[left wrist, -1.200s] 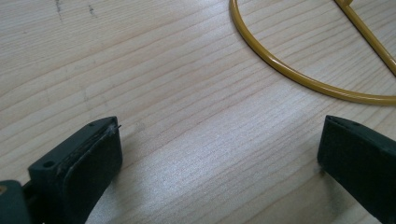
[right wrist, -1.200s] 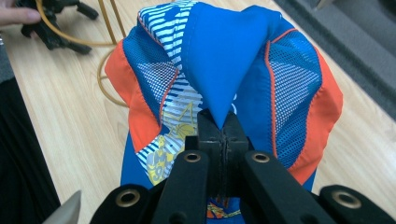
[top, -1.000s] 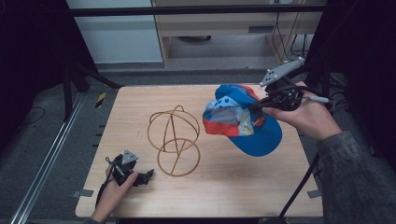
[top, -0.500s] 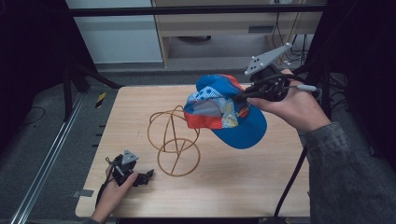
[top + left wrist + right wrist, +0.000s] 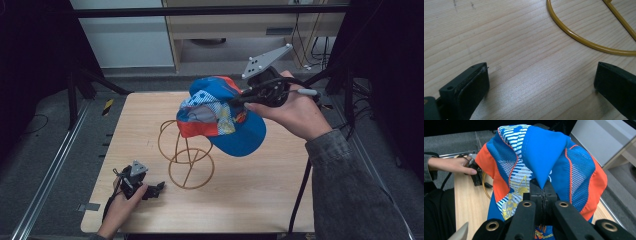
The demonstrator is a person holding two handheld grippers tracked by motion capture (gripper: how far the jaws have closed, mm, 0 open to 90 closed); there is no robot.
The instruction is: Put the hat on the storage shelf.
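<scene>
A: Where do we have the cap [image 5: 225,120]?

B: Off the table [image 5: 260,190], in the air. We're holding it with the right gripper [image 5: 239,100], jaws pressed together on a fold of blue fabric. In the right gripper view the cap [image 5: 541,162] hangs off the closed tips of the right gripper [image 5: 543,192], with blue mesh, orange panels and a striped patch showing.

A: Position relative to the wire stand [image 5: 185,152]?

B: Above it and to its right in the high view. The cap's lower edge overlaps the top of the stand's loops there; we can't tell if they touch.

A: Left side?

B: The left gripper [image 5: 159,187] is low on the table near the front left corner, left hand [image 5: 122,202] on it. Jaws wide apart, nothing between them. In the left gripper view we see bare wood between the pads of the left gripper [image 5: 541,82], and the stand's yellow base ring [image 5: 584,37] just ahead of them, not touching.

A: Stand upright?

B: Yes, base ring flat on the table.
</scene>
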